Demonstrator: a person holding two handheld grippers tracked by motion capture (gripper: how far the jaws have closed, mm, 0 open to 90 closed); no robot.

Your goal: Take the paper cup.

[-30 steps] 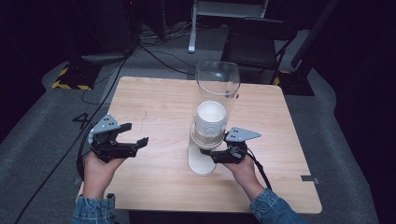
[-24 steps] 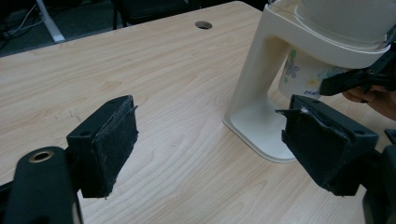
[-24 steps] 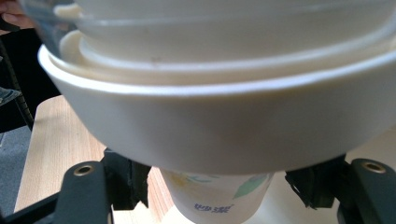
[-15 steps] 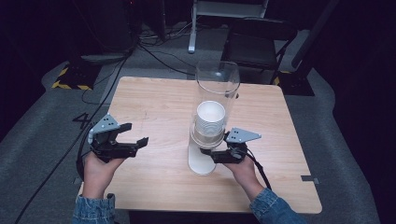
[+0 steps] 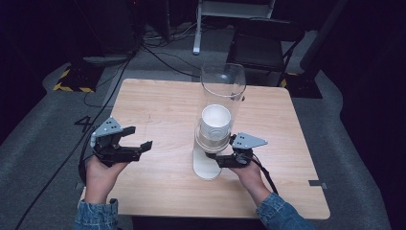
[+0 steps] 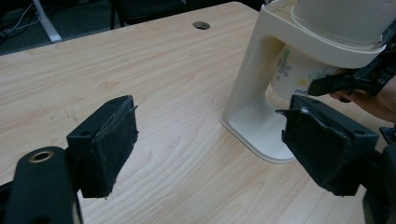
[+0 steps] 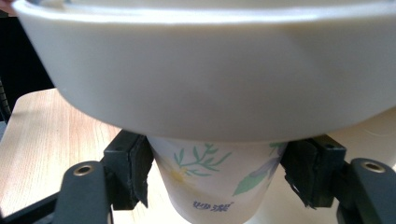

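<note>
Paper cup (image 7: 212,186) under dispenser (image 7: 210,65) — between right gripper (image 7: 215,179) jaws, pads just beside it

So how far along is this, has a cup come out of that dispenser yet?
Not yet. Done: the right hand-held gripper has reached under the cup dispenser, its jaws on either side of the flowered paper cup hanging from the bottom. In hand: closing on that cup; I cannot tell if the pads touch it. Left: pulling it free. The left hand-held gripper waits open above the table.
</note>
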